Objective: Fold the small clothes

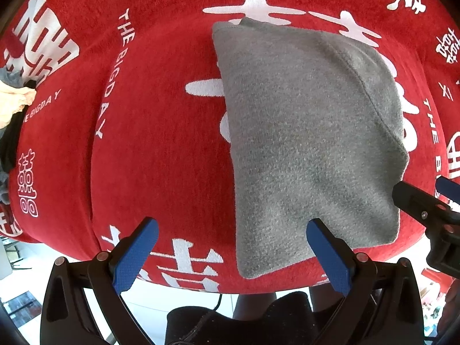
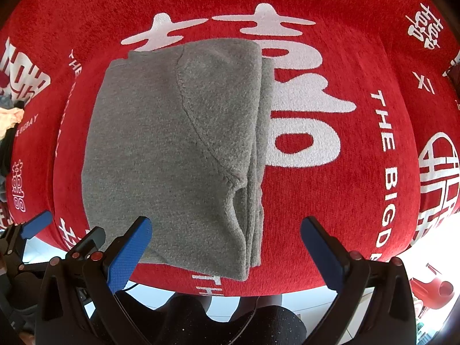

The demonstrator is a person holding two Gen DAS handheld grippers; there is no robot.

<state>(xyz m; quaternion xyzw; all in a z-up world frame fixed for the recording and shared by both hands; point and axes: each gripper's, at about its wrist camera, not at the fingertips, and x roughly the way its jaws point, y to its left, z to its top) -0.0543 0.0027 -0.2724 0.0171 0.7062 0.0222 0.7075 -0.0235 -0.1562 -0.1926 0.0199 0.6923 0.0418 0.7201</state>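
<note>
From my left wrist, a folded grey garment (image 1: 310, 132) lies flat on the red cloth (image 1: 161, 132) with white lettering that covers the tabletop, its near edge close to the tabletop's front edge. My left gripper (image 1: 233, 250) has its jaws spread wide and empty, the right blue pad just over the garment's near part. My right gripper (image 1: 431, 210) shows at the right edge, beside the garment's near right corner. A heap of other clothes (image 1: 14, 109) sits at the far left. From my right wrist, the garment (image 2: 172, 149) lies left of centre, layered edges along its right side. My right gripper (image 2: 227, 247) also has its jaws wide apart, holding nothing; my left gripper (image 2: 37, 227) shows at the lower left.
</note>
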